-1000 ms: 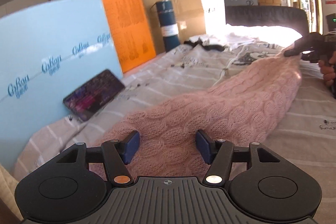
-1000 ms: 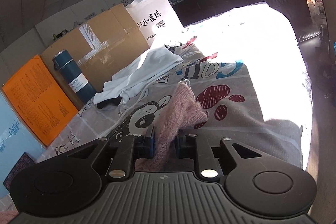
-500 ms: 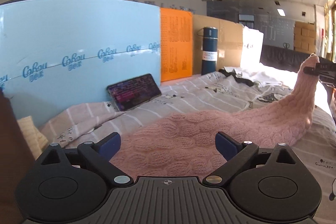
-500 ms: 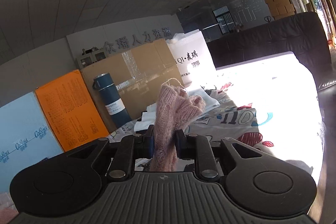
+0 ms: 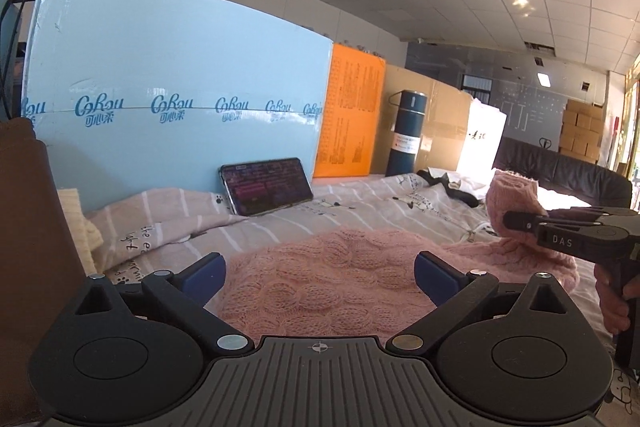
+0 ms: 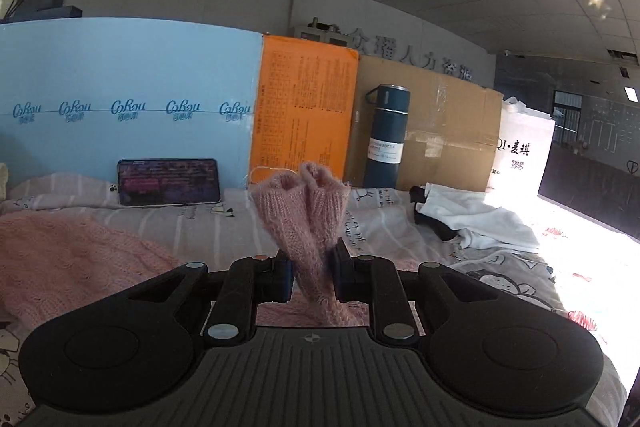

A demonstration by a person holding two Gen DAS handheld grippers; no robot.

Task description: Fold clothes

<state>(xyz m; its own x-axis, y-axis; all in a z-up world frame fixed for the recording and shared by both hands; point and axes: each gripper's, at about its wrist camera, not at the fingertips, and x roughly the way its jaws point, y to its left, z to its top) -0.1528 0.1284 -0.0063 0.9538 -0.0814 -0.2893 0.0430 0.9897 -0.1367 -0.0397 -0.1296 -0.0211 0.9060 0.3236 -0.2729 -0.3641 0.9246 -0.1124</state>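
Folding is barely begun: right gripper [image 6: 310, 277] pinches the pink cable-knit sweater [image 5: 340, 287] by its ribbed cuff, lifted off the striped bedsheet [image 5: 360, 203], while left gripper [image 5: 318, 273], its jaws having just opened wide, hovers empty above the unfolded body.

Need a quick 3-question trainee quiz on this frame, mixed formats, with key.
1. True or false: the right tool is clamped on the cuff of the pink cable-knit sweater.
2. The left tool is: A) shut on the sweater, B) open above the sweater, C) gripping the black smartphone.
3. Fill in: the dark blue cylindrical flask stands in front of the brown ______ box.

Key: 1 true; 2 B; 3 cardboard.
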